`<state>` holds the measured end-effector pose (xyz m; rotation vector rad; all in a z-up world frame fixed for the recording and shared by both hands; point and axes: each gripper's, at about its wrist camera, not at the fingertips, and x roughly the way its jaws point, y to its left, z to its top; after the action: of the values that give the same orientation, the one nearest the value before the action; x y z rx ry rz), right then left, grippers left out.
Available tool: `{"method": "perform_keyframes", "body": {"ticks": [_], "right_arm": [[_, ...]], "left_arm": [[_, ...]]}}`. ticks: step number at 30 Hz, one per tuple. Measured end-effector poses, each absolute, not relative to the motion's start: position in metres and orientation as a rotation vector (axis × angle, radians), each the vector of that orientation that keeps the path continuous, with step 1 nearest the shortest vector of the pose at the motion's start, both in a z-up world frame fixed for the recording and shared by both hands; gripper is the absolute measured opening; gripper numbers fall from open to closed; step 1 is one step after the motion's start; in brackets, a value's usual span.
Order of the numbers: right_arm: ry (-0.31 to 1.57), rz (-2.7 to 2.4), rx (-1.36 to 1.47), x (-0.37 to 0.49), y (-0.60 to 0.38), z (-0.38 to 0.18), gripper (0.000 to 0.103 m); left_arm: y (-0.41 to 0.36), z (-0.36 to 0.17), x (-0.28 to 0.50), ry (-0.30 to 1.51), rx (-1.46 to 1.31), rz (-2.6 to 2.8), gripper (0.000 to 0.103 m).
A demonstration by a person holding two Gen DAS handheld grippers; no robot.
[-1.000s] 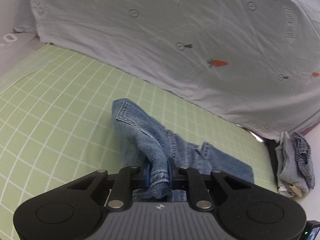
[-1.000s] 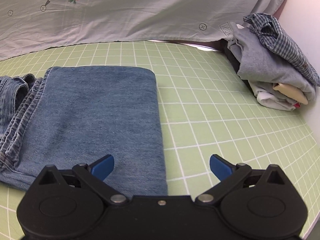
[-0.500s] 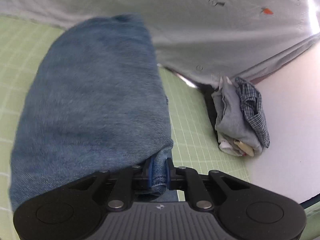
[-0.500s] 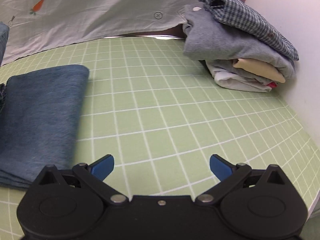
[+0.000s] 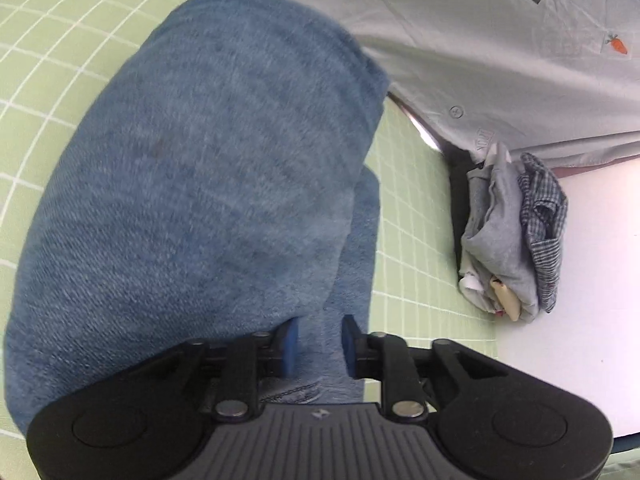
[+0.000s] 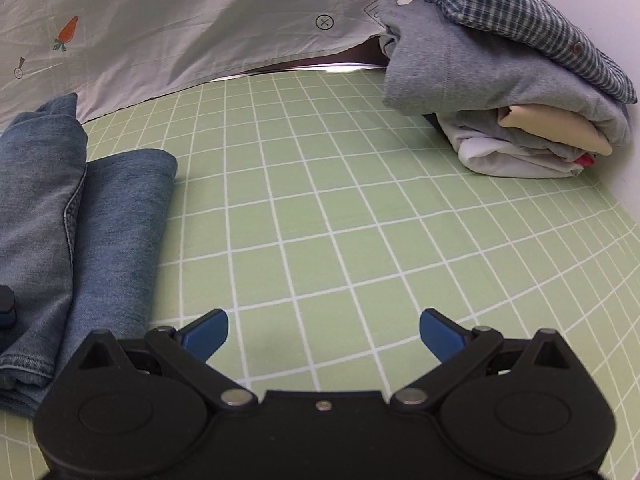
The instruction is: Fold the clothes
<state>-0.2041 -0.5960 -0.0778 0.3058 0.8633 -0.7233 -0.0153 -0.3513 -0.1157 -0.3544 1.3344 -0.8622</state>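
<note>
The blue jeans [image 5: 200, 184] lie folded over themselves on the green grid mat [image 5: 412, 240], filling most of the left wrist view. My left gripper [image 5: 318, 346] sits just above their near edge with its jaws parted a little and denim showing in the gap, not pinched. In the right wrist view the jeans [image 6: 80, 216] lie at the left as a stacked fold. My right gripper [image 6: 324, 328] is wide open and empty over bare mat to the right of them.
A stack of folded clothes [image 6: 512, 92], with a checked shirt on top, sits at the mat's right edge, also seen in the left wrist view [image 5: 516, 240]. A pale sheet with carrot prints [image 6: 180, 28] hangs behind. White surface [image 5: 580, 300] borders the mat.
My left gripper carried the jeans' end over onto the rest, then opened and let go. My right gripper moved right, away from the jeans, staying open.
</note>
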Motion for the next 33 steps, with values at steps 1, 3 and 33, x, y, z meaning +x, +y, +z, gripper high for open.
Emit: {"method": "perform_keyframes", "body": {"ticks": [1,3,33], "right_arm": [[0.855,-0.715,0.308,-0.201,-0.595,-0.076,0.103],[0.831,-0.696,0.322,-0.195,-0.594,-0.070,0.103],[0.789,-0.102,0.734,-0.077,-0.577,-0.106,0.047]], "left_arm": [[-0.350,-0.109,-0.014,1.311,-0.341,-0.860,0.034],[-0.345,-0.093,-0.012,1.249,-0.303,-0.839,0.051],[-0.291,-0.117,0.025,1.125,-0.128,-0.463,0.103]]}}
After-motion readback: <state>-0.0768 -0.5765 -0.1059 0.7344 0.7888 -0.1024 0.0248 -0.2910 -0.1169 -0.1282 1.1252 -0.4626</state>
